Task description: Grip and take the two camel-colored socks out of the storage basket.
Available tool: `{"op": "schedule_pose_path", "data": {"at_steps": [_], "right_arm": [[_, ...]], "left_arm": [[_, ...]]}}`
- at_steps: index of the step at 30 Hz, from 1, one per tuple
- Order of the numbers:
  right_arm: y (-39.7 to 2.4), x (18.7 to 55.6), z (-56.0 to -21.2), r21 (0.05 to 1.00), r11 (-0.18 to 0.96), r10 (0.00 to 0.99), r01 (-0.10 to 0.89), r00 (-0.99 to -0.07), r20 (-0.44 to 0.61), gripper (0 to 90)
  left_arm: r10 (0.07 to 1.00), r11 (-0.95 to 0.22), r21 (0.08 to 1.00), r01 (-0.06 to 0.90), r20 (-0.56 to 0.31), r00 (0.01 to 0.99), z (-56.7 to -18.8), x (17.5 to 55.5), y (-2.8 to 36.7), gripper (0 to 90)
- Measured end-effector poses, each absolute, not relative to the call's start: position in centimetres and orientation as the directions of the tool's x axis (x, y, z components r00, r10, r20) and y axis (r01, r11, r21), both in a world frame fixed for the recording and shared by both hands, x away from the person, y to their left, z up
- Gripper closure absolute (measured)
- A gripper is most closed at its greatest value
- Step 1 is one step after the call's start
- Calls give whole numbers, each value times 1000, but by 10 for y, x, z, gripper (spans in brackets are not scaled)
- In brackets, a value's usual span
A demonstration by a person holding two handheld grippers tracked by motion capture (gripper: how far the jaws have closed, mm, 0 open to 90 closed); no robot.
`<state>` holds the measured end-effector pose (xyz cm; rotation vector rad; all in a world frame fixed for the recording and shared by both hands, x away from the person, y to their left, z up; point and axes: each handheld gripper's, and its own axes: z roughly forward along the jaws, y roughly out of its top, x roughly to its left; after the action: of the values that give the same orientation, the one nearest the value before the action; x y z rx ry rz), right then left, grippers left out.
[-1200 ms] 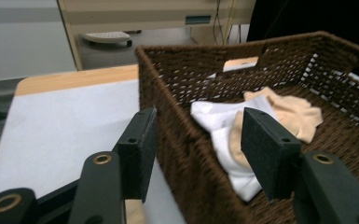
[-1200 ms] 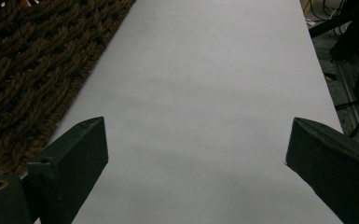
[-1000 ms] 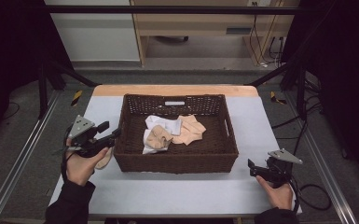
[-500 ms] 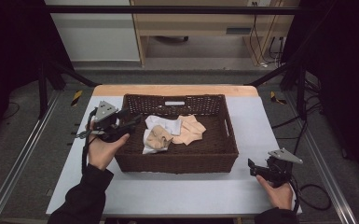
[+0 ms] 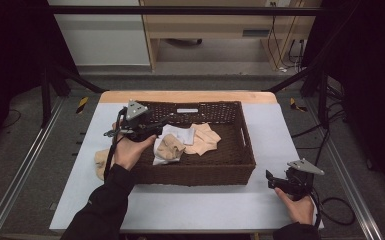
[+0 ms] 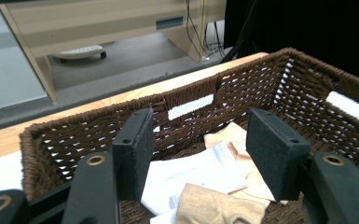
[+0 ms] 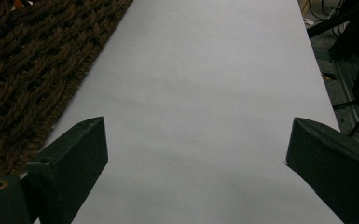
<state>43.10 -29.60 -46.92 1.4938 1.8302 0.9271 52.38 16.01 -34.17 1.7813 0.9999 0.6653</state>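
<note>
1. The right gripper (image 5: 275, 181) is resting on the white table (image 5: 205, 210) at its near right corner, held in the person's right hand (image 5: 296, 207); in the right gripper view its jaws are standing wide apart with nothing between them, and only bare tabletop is lying ahead, the basket wall at the left
2. A tan cloth (image 5: 100, 163) is lying on the table just beside the basket's left wall, partly hidden by the left forearm
3. The left hand (image 5: 130, 150) is holding the left gripper (image 5: 164, 120) over the left rim of the brown woven basket (image 5: 240, 150), pointing in toward the middle
4. In the left gripper view its jaws are gaping apart and empty above the basket's contents
5. Inside the basket, a beige cloth (image 6: 214, 205) is lying on a white cloth (image 6: 196, 175), with a peach cloth (image 5: 205, 140) just beside them toward the right
6. The far basket wall is carrying a small white label (image 5: 187, 110)
7. Beyond the table, a wooden cabinet (image 5: 220, 25) is standing on the grey floor
</note>
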Motion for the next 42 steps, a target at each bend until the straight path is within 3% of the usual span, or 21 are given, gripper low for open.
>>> {"op": "schedule_pose_path", "data": {"at_steps": [22, 42], "right_arm": [[-296, 431, -470, 813, 128, 981, 568, -193, -20, 59], [-296, 432, -470, 811, 126, 981, 572, -194, -16, 59]], "left_arm": [[853, -314, 817, 483, 20, 521, -406, 563, 138, 361], [826, -420, 702, 574, 33, 563, -430, 569, 131, 319]]}}
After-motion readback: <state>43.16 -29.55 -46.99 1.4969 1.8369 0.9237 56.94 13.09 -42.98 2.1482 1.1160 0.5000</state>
